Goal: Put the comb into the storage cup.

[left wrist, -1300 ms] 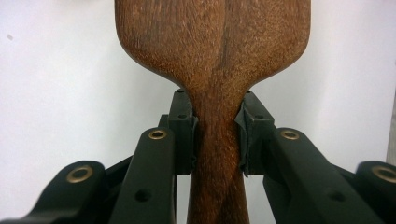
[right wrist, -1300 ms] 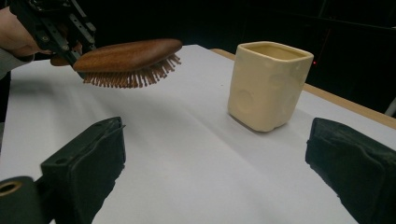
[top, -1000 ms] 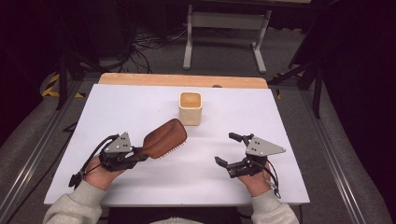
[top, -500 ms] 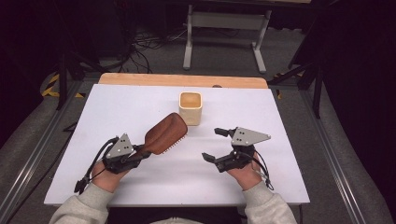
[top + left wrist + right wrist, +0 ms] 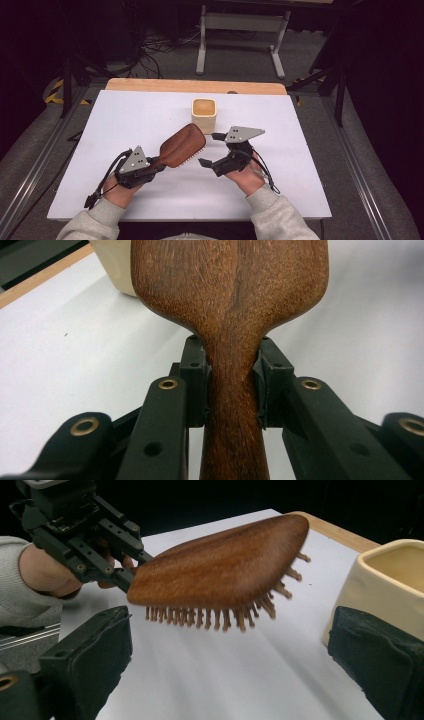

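L gripper [image 5: 159, 164] clamped on hairbrush [image 5: 182, 145] handle — R gripper [image 5: 212, 149] agape

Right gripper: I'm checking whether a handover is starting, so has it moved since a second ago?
Yes. In the high view the right gripper, jaws open, has shifted leftward and slightly up the table, closer to the cream cup and the hairbrush.

Your wooden hairbrush [image 5: 182, 145] hangs clear of the table, bristles down, head tilted toward, perhaps just short of, the cream cup [image 5: 204, 114].
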Action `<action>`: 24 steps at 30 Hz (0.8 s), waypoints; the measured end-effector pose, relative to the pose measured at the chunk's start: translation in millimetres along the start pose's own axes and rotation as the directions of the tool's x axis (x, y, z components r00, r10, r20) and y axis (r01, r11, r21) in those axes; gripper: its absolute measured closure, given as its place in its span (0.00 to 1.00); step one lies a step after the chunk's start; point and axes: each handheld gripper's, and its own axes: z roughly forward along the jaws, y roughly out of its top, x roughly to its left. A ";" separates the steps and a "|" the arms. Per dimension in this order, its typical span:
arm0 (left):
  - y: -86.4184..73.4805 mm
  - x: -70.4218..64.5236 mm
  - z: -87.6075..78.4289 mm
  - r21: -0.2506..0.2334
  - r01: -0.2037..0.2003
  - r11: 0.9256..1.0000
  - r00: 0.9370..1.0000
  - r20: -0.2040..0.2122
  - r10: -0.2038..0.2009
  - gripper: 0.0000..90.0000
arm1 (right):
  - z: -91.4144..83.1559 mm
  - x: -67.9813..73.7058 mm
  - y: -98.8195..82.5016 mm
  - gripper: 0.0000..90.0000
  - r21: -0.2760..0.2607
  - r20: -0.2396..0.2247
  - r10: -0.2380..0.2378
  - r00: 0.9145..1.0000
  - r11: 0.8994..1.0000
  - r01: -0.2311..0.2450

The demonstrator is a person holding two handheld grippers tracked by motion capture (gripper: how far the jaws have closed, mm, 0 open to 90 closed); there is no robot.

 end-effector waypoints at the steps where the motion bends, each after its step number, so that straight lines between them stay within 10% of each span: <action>1: 0.4 -0.6 0.1 -0.002 -0.006 1.000 1.000 -0.002 0.006 0.80 | 0.0 0.0 0.0 0.05 0.000 0.000 0.000 1.000 1.000 0.000; 24: 3.3 -8.5 1.2 -0.009 -0.033 0.999 0.999 0.004 0.033 0.80 | 41.8 -2.7 9.9 0.04 0.063 -0.102 0.109 0.989 0.993 -0.103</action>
